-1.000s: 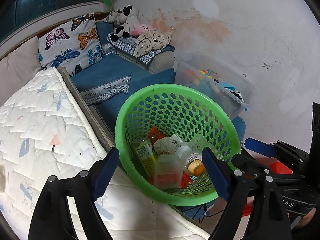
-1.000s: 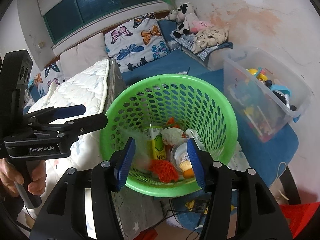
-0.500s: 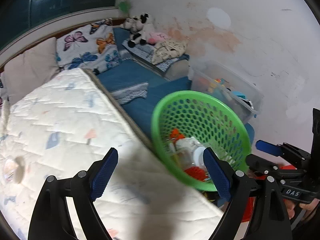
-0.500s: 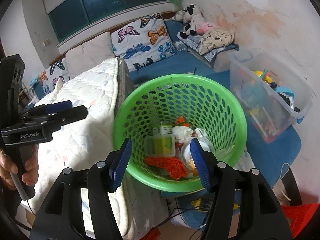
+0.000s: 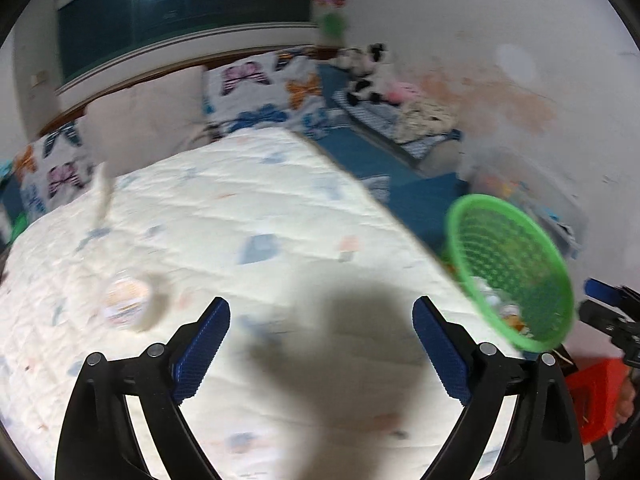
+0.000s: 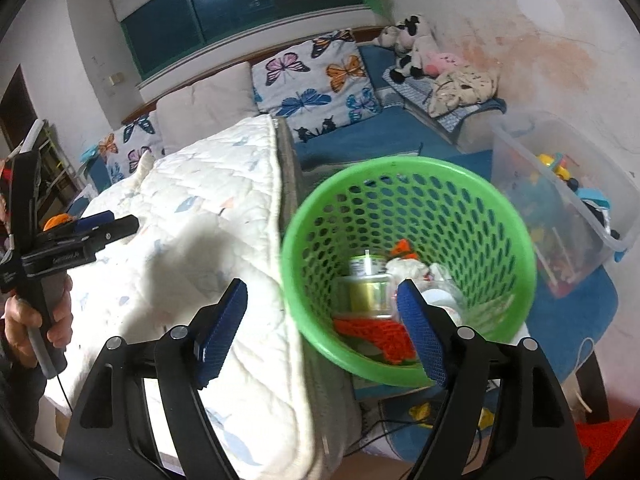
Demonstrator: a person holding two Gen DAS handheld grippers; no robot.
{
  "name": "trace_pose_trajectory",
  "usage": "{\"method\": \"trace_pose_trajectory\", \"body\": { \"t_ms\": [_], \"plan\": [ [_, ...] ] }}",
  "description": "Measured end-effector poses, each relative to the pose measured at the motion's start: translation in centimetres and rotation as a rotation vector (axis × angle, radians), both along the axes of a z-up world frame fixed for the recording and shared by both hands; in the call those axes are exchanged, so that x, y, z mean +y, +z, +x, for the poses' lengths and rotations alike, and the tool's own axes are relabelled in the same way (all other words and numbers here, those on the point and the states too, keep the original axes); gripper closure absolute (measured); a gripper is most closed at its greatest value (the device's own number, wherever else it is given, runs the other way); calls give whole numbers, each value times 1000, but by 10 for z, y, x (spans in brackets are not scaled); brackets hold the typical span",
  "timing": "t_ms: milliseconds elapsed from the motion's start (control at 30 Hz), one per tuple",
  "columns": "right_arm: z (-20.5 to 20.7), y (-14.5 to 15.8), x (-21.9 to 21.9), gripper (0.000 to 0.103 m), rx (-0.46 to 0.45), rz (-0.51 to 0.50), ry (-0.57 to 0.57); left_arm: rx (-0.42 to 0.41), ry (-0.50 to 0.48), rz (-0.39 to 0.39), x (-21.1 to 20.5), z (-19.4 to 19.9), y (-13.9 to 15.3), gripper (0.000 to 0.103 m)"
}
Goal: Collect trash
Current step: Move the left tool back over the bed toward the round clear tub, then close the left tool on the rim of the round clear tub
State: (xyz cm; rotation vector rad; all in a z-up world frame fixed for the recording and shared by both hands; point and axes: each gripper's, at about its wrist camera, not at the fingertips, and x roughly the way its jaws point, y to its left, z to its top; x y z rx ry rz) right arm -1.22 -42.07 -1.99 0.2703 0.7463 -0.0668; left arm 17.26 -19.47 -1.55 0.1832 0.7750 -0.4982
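Beside the bed we see the green perforated basket (image 6: 408, 184) sitting at the mattress edge, with trash piled in its bottom: a clear plastic bottle (image 6: 366, 280), orange netting (image 6: 376, 334), and crumpled white paper (image 6: 404, 268). Our right gripper (image 6: 322, 322) hangs over the near rim, jaws opening, nothing between the blue pads; the left pad sits over the white quilted cover (image 6: 224, 208), the right pad over the basket interior. Our left gripper (image 5: 320, 346) is over the quilt, jaws wide and opening, empty, its shadow on the fabric. Left wrist view is motion-blurred. A small round cup-like item with a pale printed lid (image 5: 128, 306) lies on the quilt, left of the left gripper; we can't tell more through the blur. Butterfly pillows (image 6: 316, 76) line the headboard, plush cow (image 6: 408, 48) near the wall, clear toy bin (image 6: 560, 200) just right of the basket. A hand (image 6: 28, 316) grips the left tool's handle.
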Motion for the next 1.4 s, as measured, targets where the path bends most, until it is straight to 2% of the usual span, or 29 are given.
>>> {"method": "trace_pose_trajectory", "body": {
  "t_ms": [267,433,667,1100,1300,1400],
  "plan": [
    [23,-3,31,24,6,19,74,-6,179,66,68,37,-16,11],
    [43,-7,59,22,15,20,136,23,243,79,100,56,-29,11],
    [74,-10,100,22,29,14,229,54,255,90,116,76,-48,11],
    [126,-26,158,22,69,-24,359,80,229,54,117,104,-61,11],
    [142,-34,175,22,89,-43,394,125,215,35,119,118,-71,26],
    [146,-37,179,22,92,-53,401,145,202,13,120,121,-75,37]
  ]
}}
